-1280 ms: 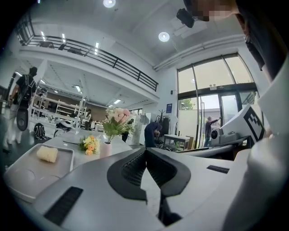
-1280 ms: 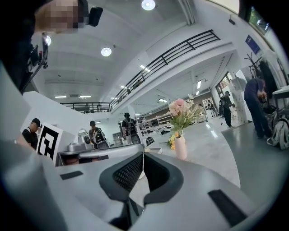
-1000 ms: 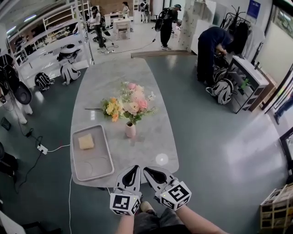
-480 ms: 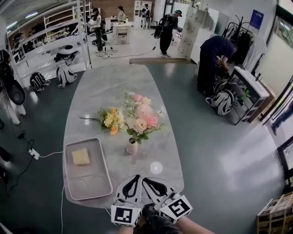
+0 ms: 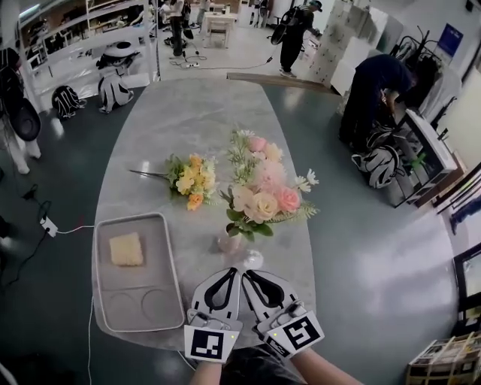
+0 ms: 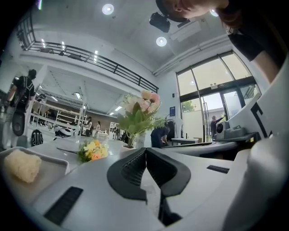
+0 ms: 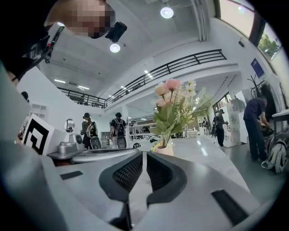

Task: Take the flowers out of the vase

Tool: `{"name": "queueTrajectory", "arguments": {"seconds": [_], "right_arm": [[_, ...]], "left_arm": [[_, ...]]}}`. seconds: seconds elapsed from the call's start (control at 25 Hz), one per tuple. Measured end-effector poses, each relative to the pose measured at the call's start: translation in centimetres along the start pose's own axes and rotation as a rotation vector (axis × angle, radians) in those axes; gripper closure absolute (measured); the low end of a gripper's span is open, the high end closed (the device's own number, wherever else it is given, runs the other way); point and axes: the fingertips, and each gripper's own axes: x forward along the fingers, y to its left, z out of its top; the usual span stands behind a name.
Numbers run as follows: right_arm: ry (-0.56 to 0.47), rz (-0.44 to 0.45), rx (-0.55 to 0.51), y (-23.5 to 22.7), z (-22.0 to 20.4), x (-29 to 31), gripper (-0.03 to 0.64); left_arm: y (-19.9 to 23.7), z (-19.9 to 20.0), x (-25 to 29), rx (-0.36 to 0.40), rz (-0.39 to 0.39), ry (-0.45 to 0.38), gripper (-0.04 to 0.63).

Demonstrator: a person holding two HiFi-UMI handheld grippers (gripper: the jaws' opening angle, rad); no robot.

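Flowers (image 5: pixel 259 192) in one vase (image 5: pixel 231 242), one loose bunch (image 5: pixel 192 180); left hand-held gripper (image 5: pixel 230 271), right hand-held gripper (image 5: pixel 247 273), both clenched empty.

Setting: large open indoor hall, lab or test-floor type, not domestic.

Evidence:
- High ceiling with round recessed lights (image 6: pixel 107 9); railed mezzanine gallery (image 6: pixel 90 63); tall glazed entrance doors (image 6: pixel 212 108).
- Smooth grey-green floor (image 5: pixel 361 248) with a power strip (image 5: pixel 49 225) and trailing cable.
- White shelving racks (image 5: pixel 75 53) along one wall, bags of gear (image 5: pixel 113 90) below them.
- People wearing backpacks (image 5: pixel 297 26) farther back; one person (image 5: pixel 372 90) bent over equipment.
- Long grey stone-look surface (image 5: pixel 188 128) stands mid-floor.
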Motion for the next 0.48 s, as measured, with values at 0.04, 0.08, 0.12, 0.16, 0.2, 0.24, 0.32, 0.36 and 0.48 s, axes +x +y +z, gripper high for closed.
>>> {"name": "queueTrajectory", "arguments": {"seconds": [0.04, 0.08, 0.12, 0.16, 0.2, 0.24, 0.32, 0.36, 0.48], "right_arm": [[0.001, -0.004, 0.003, -0.3, -0.1, 0.5, 0.595], [0.002, -0.007, 0.006, -0.6, -0.2, 0.9, 0.595], [0.001, -0.011, 0.010, -0.8, -0.3, 1.4, 0.595], [-0.001, -0.013, 0.012, -0.9, -0.4, 1.8, 0.595], [-0.004, -0.016, 0.014, -1.0, -0.4, 2.1, 0.595], [-0.006, -0.018, 0.015, -1.1, -0.4, 2.5, 0.595], [-0.007, -0.022, 0.013, -1.3, -0.3, 3.1, 0.595], [-0.007, -0.026, 0.009, -1.4, -0.3, 3.3, 0.595], [-0.007, -0.051, -0.011, -1.9, 0.0, 3.9, 0.594]], "left_arm": [[0.4, -0.1, 0.3, -0.002, 0.007, -0.002, 0.581], [0.8, -0.2, 0.5, -0.004, 0.015, -0.003, 0.581], [1.1, -0.3, 0.8, -0.003, 0.021, -0.003, 0.581], [1.5, -0.3, 1.0, 0.000, 0.027, -0.002, 0.581], [1.8, -0.4, 1.2, 0.005, 0.033, -0.001, 0.581], [2.1, -0.4, 1.4, 0.009, 0.037, -0.002, 0.581], [2.5, -0.4, 1.8, 0.013, 0.047, -0.006, 0.581], [2.6, -0.3, 2.0, 0.012, 0.052, -0.008, 0.581], [3.0, -0.4, 2.3, 0.000, 0.058, -0.004, 0.581]]}}
